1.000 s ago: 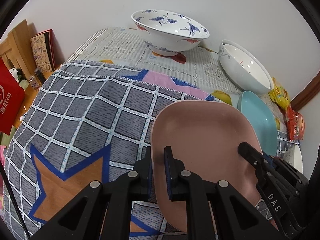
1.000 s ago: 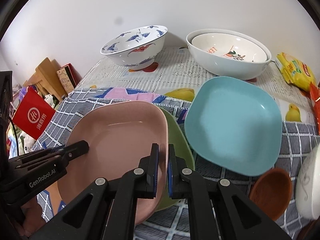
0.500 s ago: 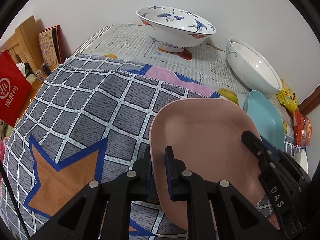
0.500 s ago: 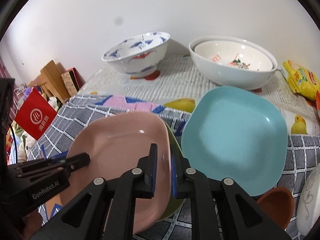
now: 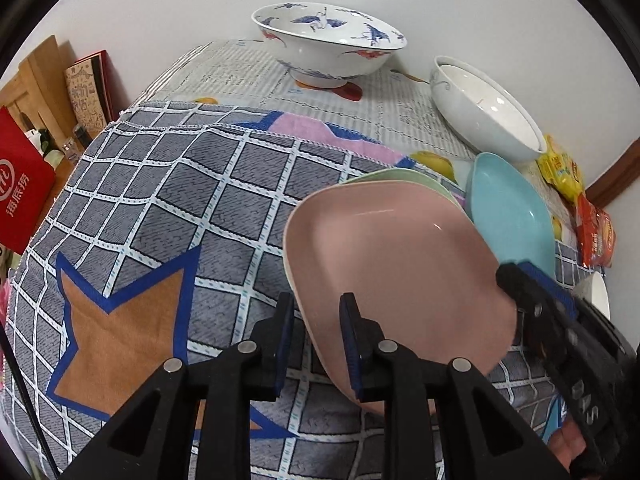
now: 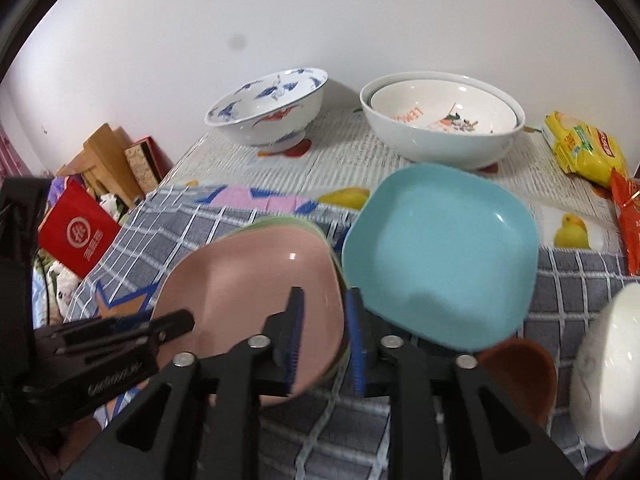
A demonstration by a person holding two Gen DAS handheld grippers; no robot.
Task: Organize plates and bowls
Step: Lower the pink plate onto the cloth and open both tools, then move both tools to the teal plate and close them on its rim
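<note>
Straddling the pink plate (image 5: 392, 264) rim, your left gripper (image 5: 316, 344) and right gripper (image 6: 324, 336) both with fingers parted, pink plate atop green plate (image 6: 280, 222), beside blue plate (image 6: 440, 256).

Plain white wall (image 6: 280, 20) behind a table w/ grey checked cloth (image 5: 160, 200) – wooden boards (image 6: 104, 160) lean at left, brown wood trim (image 5: 612, 180) at right; soft, even light.

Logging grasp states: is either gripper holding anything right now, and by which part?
Nothing appears clamped. Both the left gripper and right gripper stand open, straddling opposite rims of the pink plate, which rests on the green plate.
</note>
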